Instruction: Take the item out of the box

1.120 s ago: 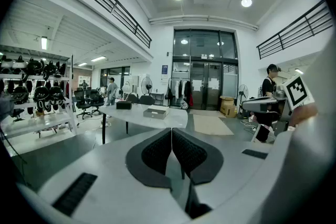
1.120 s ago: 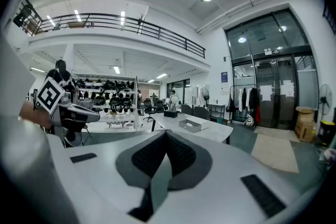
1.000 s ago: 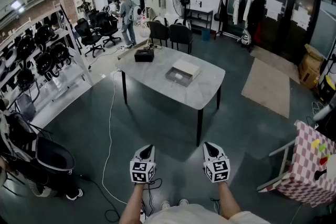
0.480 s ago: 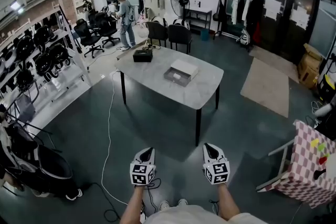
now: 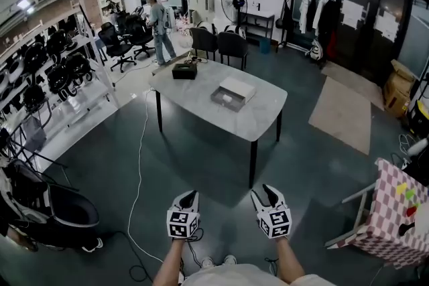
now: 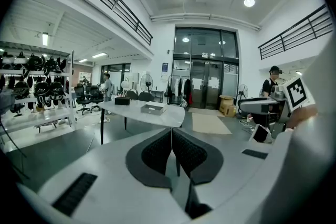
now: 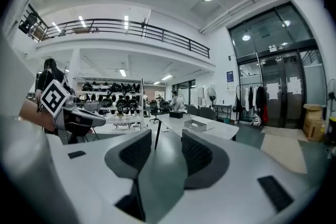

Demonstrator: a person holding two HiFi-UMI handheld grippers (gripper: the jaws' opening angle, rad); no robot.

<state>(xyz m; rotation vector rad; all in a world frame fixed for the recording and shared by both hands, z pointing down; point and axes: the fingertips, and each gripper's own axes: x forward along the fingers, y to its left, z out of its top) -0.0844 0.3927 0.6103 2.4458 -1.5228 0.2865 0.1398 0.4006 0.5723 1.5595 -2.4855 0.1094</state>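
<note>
Far ahead in the head view, a shallow grey box [image 5: 226, 98] lies open on the grey table [image 5: 258, 118], with its white lid [image 5: 238, 86] beside it. Something small and pale lies inside; I cannot make it out. Both grippers hang low over the dark floor, well short of the table. My left gripper [image 5: 188, 195] is shut, its pads touching with nothing between them [image 6: 171, 131]. My right gripper [image 5: 265, 190] is open and empty [image 7: 166, 136]. Both gripper views show the box small and distant [image 6: 152, 108] [image 7: 195, 125].
A black case [image 5: 184, 70] sits at the table's far end. Helmet racks [image 5: 47, 70] line the left, with a black seat [image 5: 64, 205] near me. A white cable [image 5: 140, 164] crosses the floor. A checkered table [image 5: 395, 211] stands at the right. A person [image 5: 159, 23] stands at the back.
My right gripper's jaws have parted and it has shifted slightly left. The left gripper has barely moved. The table stays about as far off.
</note>
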